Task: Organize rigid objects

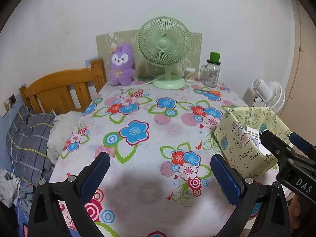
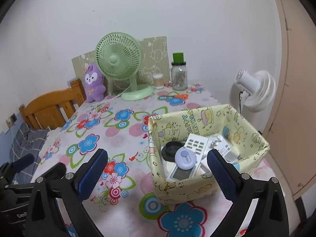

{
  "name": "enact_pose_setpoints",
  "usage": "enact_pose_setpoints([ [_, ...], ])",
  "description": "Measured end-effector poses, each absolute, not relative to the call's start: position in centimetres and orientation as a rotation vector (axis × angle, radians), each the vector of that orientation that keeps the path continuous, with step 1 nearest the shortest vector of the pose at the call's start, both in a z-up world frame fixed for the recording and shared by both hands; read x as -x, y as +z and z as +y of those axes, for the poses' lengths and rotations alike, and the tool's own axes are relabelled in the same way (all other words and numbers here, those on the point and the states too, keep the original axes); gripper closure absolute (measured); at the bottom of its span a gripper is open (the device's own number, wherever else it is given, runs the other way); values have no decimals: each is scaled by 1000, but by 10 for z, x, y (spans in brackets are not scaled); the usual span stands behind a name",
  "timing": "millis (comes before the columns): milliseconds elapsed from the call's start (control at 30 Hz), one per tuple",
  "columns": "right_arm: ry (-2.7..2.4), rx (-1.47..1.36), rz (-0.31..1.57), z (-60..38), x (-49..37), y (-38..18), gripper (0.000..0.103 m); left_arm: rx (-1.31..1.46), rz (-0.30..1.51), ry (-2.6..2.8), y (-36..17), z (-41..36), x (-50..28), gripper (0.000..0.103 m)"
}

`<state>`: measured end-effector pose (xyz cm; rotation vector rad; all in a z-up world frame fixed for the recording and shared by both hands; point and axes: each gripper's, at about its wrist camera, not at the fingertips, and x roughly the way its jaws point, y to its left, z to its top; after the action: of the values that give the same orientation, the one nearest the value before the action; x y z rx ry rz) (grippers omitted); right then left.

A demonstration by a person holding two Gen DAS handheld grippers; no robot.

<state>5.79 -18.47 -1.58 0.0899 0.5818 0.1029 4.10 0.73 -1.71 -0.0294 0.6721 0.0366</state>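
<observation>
- Left wrist view: the left hand-held gripper (image 1: pixel 160 174) is spread wide over bare floral cloth on the table (image 1: pixel 138 118), nothing between its blue pads. The pale yellow cartoon-print fabric box (image 1: pixel 243 148) sits near the table's right edge.
- Right wrist view: the right hand-held gripper (image 2: pixel 157 170) is spread, empty, at the box's near wall. Inside lie a white remote control (image 2: pixel 187 158), a round lilac timer (image 2: pixel 185 158) and a black lid (image 2: pixel 170 148). Open cloth stretches left.
</observation>
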Motion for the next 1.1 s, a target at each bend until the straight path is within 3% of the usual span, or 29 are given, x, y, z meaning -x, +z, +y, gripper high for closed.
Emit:
enact_pose_setpoints([
  [1100,88,-38,494,-183,-8,-3,0,22,531,32,3,3,7,0],
])
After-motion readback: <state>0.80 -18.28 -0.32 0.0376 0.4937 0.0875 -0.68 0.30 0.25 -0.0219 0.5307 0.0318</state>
